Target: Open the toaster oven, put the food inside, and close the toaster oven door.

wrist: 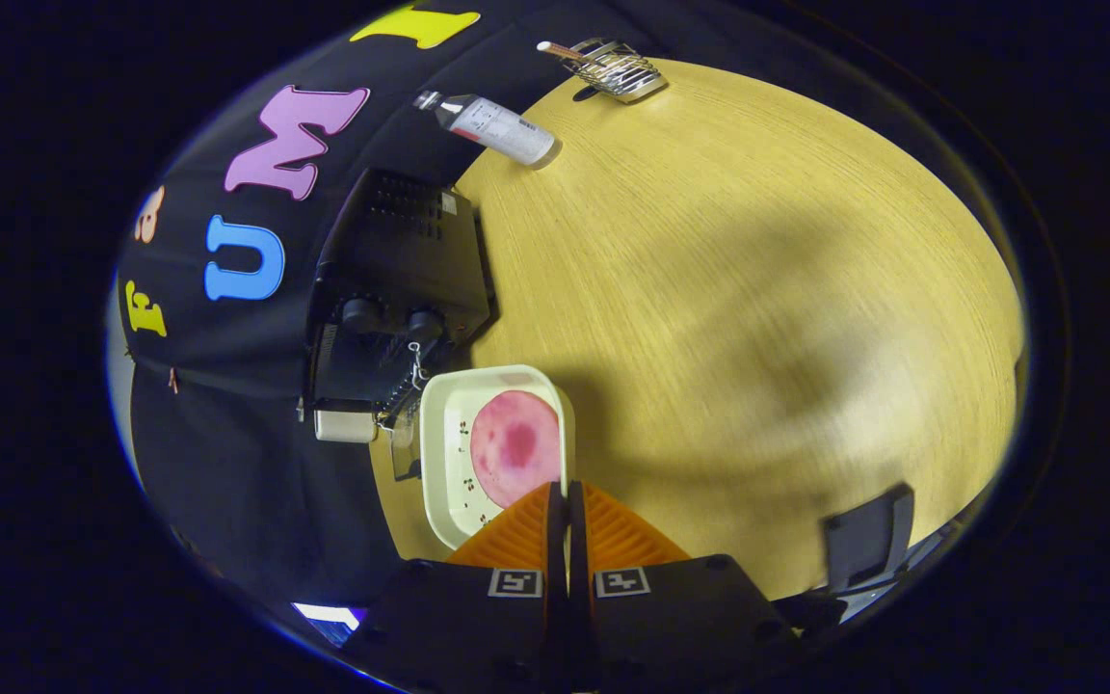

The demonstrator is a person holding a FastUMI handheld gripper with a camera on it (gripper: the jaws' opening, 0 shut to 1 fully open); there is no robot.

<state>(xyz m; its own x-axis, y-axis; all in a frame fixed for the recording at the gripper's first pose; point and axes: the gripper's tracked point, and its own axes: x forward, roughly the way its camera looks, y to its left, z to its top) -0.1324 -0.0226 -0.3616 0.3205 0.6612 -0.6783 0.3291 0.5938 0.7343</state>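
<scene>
While the gripper (568,493) is pinching the cream square plate's (439,453) rim, seemingly, round pink food (515,445) is lying beside the black toaster oven (401,280).

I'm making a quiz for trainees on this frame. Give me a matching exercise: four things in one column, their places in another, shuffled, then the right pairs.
Things:
1. tray with pink food
2. bottle
3. wire rack
4. toaster oven

Places:
A. lying on the table beyond the oven
B. against the booth wall, knobs on its front
C. at the table's far edge, past the bottle
D. rim pinched in the tongs

Pairs: 1-D, 2-A, 3-C, 4-B
</scene>
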